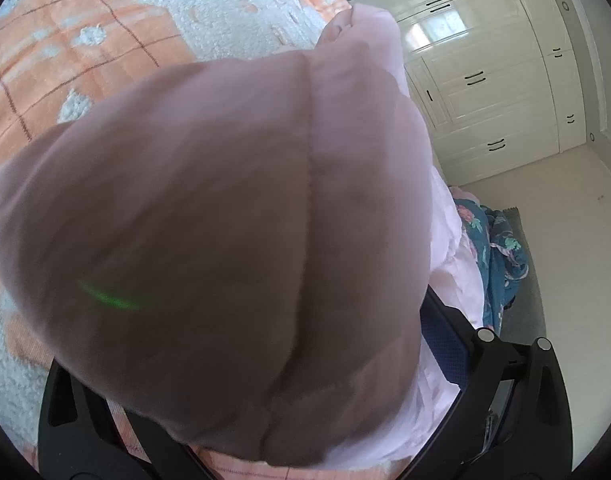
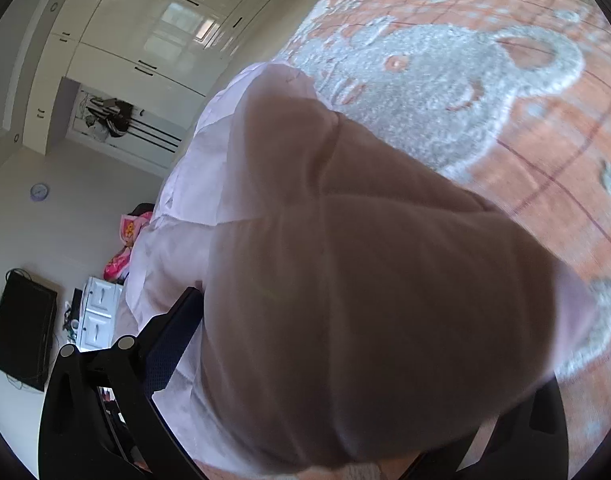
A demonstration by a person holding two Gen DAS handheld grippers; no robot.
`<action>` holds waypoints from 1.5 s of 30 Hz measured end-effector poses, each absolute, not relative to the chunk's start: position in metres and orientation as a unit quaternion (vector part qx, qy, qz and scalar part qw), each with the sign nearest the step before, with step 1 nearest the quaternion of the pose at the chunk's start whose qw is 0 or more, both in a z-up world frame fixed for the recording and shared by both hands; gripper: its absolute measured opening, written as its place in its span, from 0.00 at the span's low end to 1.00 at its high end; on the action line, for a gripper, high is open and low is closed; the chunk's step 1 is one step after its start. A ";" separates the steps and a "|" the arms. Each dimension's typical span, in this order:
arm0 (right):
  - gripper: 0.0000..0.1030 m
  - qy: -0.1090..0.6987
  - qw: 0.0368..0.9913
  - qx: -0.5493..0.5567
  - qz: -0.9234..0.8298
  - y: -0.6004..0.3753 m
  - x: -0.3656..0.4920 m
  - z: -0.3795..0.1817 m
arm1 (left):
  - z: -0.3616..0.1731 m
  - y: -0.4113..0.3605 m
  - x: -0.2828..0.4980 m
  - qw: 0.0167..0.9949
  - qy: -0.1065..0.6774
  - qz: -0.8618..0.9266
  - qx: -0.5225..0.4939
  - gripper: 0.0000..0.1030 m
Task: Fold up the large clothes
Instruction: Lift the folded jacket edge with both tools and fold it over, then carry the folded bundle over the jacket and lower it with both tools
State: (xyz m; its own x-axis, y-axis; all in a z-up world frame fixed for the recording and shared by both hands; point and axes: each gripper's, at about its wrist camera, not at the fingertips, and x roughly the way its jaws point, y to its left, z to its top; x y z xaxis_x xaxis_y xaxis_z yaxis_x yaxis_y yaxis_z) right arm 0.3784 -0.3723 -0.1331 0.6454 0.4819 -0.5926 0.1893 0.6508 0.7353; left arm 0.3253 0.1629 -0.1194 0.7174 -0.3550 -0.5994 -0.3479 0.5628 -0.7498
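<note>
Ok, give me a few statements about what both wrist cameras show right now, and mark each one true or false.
1. A pale pink garment fills most of both views. True.
2. The bedspread under it is plain dark blue. False: it is orange with a pale teddy-bear pattern.
3. White wardrobe doors with dark handles stand in the background. True.
4. The garment lies flat and neatly folded. False: it bulges up close to both lenses, draped over each hand-held gripper.
5. A round wall clock shows in the right wrist view. True.
6. The fingertips of both grippers are clearly visible. False: fabric hides them.
</note>
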 end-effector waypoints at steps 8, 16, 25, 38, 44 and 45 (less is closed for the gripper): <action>0.64 0.395 0.830 0.372 0.127 -0.364 0.384 -0.125 | -0.114 0.158 0.330 0.821 0.370 0.004 -0.435 0.84; 0.37 0.362 0.872 0.295 0.145 -0.349 0.379 -0.098 | -0.082 0.140 0.326 0.863 0.358 0.011 -0.357 0.41; 0.31 0.311 0.921 0.172 0.160 -0.316 0.363 -0.050 | -0.042 0.128 0.324 0.894 0.344 0.014 -0.286 0.31; 0.29 0.256 0.938 0.134 0.192 -0.310 0.329 0.005 | 0.007 0.119 0.298 0.921 0.298 -0.011 -0.252 0.30; 0.28 0.242 0.942 0.116 0.199 -0.310 0.307 0.019 | 0.015 0.117 0.282 0.925 0.291 -0.016 -0.244 0.30; 0.28 0.242 0.943 0.114 0.199 -0.311 0.303 0.019 | 0.013 0.118 0.278 0.924 0.292 -0.018 -0.245 0.30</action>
State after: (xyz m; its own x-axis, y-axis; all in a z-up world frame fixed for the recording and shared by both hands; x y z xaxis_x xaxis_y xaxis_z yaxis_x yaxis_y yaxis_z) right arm 0.3030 -0.3107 0.0193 0.8036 0.4303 -0.4112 -0.3197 0.8948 0.3116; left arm 0.2775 0.1180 0.0134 0.8288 -0.1761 -0.5311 -0.1106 0.8790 -0.4639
